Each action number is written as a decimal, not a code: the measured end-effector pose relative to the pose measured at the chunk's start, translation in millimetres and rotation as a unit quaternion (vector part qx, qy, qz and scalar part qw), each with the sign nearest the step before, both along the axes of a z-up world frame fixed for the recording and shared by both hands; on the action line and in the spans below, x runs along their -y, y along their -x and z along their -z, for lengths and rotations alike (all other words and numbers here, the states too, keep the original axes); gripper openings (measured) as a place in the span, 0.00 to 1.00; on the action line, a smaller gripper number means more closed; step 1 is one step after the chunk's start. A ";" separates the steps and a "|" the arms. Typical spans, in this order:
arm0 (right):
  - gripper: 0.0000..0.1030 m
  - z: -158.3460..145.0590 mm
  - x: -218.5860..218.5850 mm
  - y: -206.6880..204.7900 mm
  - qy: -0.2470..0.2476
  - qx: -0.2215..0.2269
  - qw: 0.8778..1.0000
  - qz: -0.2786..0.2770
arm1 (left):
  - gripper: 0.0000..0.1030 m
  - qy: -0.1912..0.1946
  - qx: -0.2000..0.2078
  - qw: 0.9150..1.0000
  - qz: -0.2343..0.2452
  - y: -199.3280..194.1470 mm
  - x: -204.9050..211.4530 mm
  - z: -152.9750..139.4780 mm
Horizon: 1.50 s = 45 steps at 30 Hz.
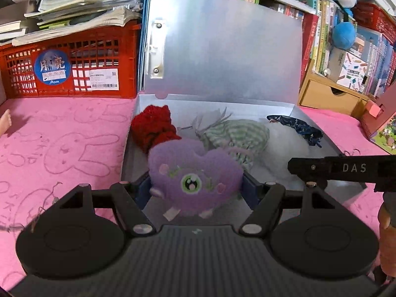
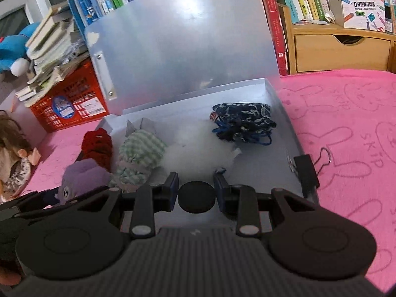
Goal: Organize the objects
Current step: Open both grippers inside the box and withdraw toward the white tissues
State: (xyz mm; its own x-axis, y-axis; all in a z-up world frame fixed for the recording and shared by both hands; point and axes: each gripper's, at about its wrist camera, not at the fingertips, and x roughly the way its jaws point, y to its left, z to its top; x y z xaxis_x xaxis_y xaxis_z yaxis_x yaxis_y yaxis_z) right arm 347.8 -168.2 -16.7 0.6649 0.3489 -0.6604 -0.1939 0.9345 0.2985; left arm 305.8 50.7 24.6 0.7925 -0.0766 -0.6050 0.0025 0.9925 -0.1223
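An open translucent grey box [image 1: 247,104] [image 2: 284,113] lies on the pink blanket with its lid up. Inside lie a red knitted item [image 1: 153,128] [image 2: 96,146], a green striped pouch [image 1: 235,133] [image 2: 141,151], white fluff [image 1: 284,143] [image 2: 198,138] and a dark blue patterned pouch [image 1: 297,126] [image 2: 242,121]. My left gripper [image 1: 196,185] is shut on a purple heart plush [image 1: 195,175] [image 2: 81,178] at the box's near edge. My right gripper [image 2: 196,193] is shut on a small black round disc [image 2: 196,196] over the box's front.
A red crate [image 1: 69,69] [image 2: 66,101] under stacked books stands at the back left. Bookshelves and a wooden drawer unit [image 2: 341,52] are behind. A black binder clip [image 2: 307,170] grips the box's right edge. A doll [image 2: 12,153] lies at far left.
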 end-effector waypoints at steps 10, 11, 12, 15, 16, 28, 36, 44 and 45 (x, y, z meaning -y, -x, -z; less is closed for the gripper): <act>0.58 0.4 -5.4 1.8 0.008 0.010 1.000 0.005 | 0.75 -0.010 -0.021 1.000 -0.008 -5.7 2.4 1.9; 0.58 -1.8 -4.8 4.5 0.005 0.014 1.000 0.005 | 0.75 -0.010 -0.019 1.000 -0.008 -3.4 1.9 0.4; 0.59 -4.2 -4.1 7.1 0.003 0.017 1.000 0.006 | 0.75 -0.007 -0.018 1.000 -0.007 0.0 1.2 -1.1; 0.61 -13.6 -1.9 17.4 0.001 0.030 1.000 0.003 | 0.75 0.000 -0.017 1.000 -0.004 7.7 -0.7 -6.5; 0.61 -16.8 -1.2 21.5 0.002 0.035 0.999 0.003 | 0.76 -0.002 -0.013 1.000 -0.004 11.2 -0.5 -8.6; 0.69 -39.2 8.0 79.0 0.013 0.081 0.997 -0.010 | 0.82 -0.008 0.020 1.000 0.013 57.5 4.3 -30.7; 0.76 -39.7 13.8 123.1 0.034 0.109 0.993 -0.021 | 0.86 -0.010 0.036 0.999 0.031 96.1 3.9 -35.1; 0.85 -31.3 7.4 163.0 0.078 0.138 0.987 -0.041 | 0.88 -0.020 0.046 0.998 0.033 130.5 3.7 -28.6; 0.89 -28.7 6.7 167.2 0.084 0.139 0.986 -0.041 | 0.88 -0.024 0.047 0.998 0.031 134.4 4.1 -27.4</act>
State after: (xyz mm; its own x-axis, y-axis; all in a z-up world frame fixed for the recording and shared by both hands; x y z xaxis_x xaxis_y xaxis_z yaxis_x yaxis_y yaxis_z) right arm 180.6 -174.9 12.0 0.8027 0.3101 -0.5095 -0.3233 0.9440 0.0652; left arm 171.4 46.6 52.0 0.8412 -0.0994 -0.5315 0.0726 0.9948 -0.0712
